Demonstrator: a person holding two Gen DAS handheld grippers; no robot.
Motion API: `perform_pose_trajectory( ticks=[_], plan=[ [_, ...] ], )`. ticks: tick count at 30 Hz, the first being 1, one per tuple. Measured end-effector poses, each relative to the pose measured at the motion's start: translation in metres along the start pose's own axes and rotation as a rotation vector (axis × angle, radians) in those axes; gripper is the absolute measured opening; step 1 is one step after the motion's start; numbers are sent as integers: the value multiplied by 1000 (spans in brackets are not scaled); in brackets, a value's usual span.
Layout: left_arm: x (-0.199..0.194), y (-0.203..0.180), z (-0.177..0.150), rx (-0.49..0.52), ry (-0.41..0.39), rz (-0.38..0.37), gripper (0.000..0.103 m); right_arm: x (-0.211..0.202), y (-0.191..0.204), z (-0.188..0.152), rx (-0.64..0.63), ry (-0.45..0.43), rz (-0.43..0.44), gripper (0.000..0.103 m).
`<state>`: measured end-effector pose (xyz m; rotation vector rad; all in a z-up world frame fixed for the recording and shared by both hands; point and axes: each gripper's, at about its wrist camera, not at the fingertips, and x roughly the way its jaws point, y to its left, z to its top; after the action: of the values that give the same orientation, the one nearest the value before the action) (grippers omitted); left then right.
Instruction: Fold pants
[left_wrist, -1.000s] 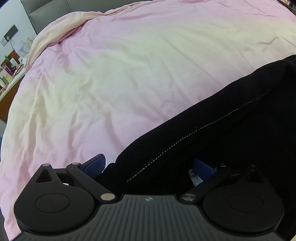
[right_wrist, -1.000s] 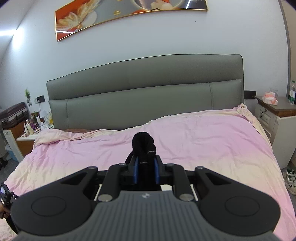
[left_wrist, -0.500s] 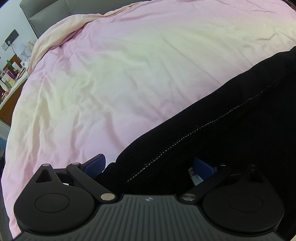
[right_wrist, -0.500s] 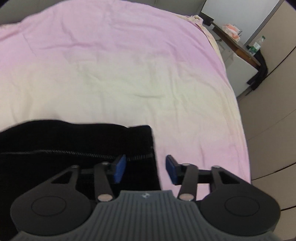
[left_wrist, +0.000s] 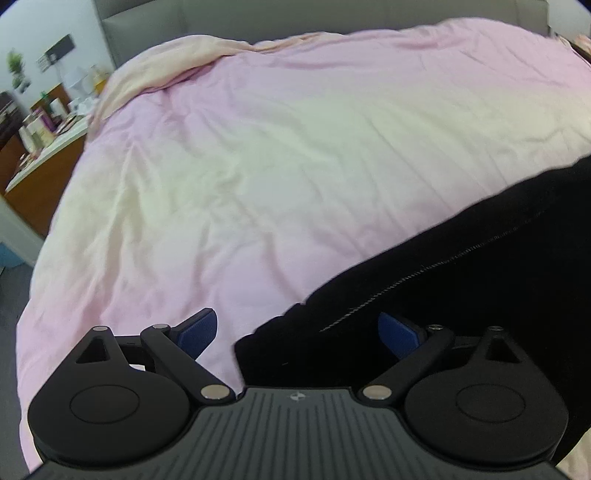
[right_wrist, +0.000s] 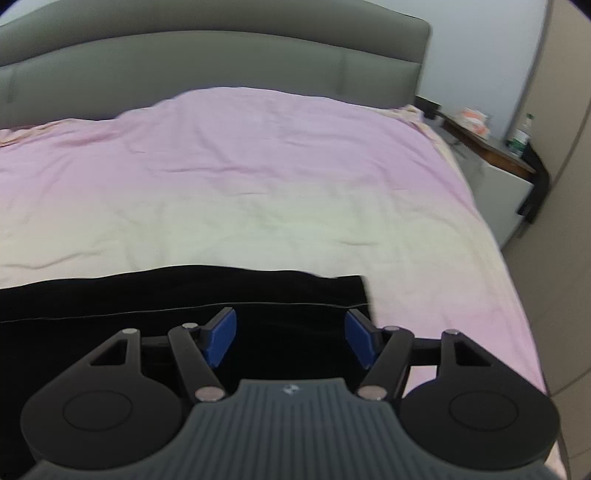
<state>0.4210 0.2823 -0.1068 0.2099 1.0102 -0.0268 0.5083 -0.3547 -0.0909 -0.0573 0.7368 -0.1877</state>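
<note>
The black pants (left_wrist: 480, 266) lie flat on the pink bed cover, with a pale stitched seam running along them. In the left wrist view my left gripper (left_wrist: 297, 328) is open, its blue pads wide apart just above the pants' near end. In the right wrist view the pants (right_wrist: 166, 295) stretch to the left, and their squared end lies at the right. My right gripper (right_wrist: 291, 336) is open and empty above that end.
The pink and cream bed cover (left_wrist: 277, 166) fills most of both views. A grey headboard (right_wrist: 221, 62) stands at the back. A cluttered bedside table (left_wrist: 40, 136) is at the left and a nightstand (right_wrist: 491, 147) at the right.
My right gripper let go of the bunched pants, swung down over the bed and opened wider. My left gripper drew back from the pants, and the view tilted up.
</note>
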Motion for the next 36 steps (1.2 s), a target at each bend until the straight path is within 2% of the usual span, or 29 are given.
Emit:
perform_pose_trajectory(
  ticks=[3,6,10,14,16,17,20,21,24,26,28,32,34,35,36],
  plan=[
    [-29,11,-13,-14,-42,42,103,-18,59,-18,-30,-5,160,62],
    [-56,13,-39,-49,-87,12,103,-40,116,-46,-64,7,295,62],
    [-74,17,-82,-175,-94,-49,103,-65,167,-90,-31,20,398,65],
    [-75,27,-131,-309,-51,-92,103,-82,188,-136,53,58,418,65],
    [-76,27,-157,-423,-63,-94,103,-87,189,-155,128,72,426,65],
    [-74,27,-169,-505,-69,-123,103,-91,187,-166,197,82,435,65],
    [-62,26,-195,-729,-75,-275,103,-104,190,-200,365,115,494,66],
    [-58,24,-200,-793,-81,-301,103,-105,195,-209,396,123,509,66],
    [-43,15,-202,-915,-120,-357,103,-115,212,-229,407,110,515,68],
    [-36,15,-199,-979,-168,-372,103,-120,221,-235,410,79,520,74],
    [-29,17,-195,-1052,-198,-389,103,-119,227,-237,456,81,543,76],
    [-4,18,-190,-1129,-192,-414,103,-109,237,-237,542,121,606,81],
    [-2,19,-190,-1156,-225,-414,103,-99,240,-238,603,134,589,82],
    [-2,21,-191,-1180,-224,-394,68,-94,240,-239,646,150,571,82],
    [-2,23,-194,-1201,-223,-410,60,-89,240,-240,691,165,556,82]
  ],
)
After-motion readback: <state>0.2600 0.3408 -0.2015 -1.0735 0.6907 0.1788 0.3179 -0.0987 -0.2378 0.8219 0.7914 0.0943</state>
